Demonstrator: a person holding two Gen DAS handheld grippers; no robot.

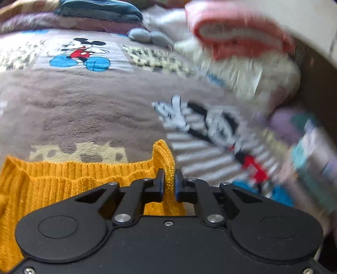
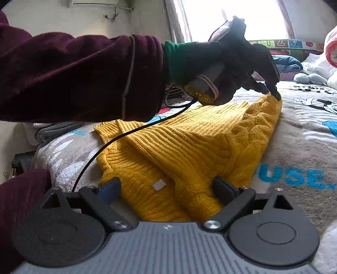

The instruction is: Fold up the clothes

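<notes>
A mustard-yellow knitted sweater (image 2: 189, 143) lies partly folded on a grey cartoon-print blanket (image 2: 305, 143). My left gripper (image 1: 169, 181) is shut on a raised fold of the sweater (image 1: 63, 183) at its edge. The right wrist view shows that same left gripper (image 2: 276, 94), held by a dark-gloved hand (image 2: 210, 63), pinching the sweater's far corner. My right gripper (image 2: 168, 189) is open wide at the near end, with the sweater's ribbed part and white label lying between its fingers.
A dark red sleeve (image 2: 73, 73) and a black cable (image 2: 118, 139) cross above the sweater. Blurred pink and white folded clothes (image 1: 242, 42) are stacked at the right, a grey plush (image 1: 147, 35) and a dark blue garment (image 1: 101, 10) behind. The blanket (image 1: 84, 109) spreads ahead.
</notes>
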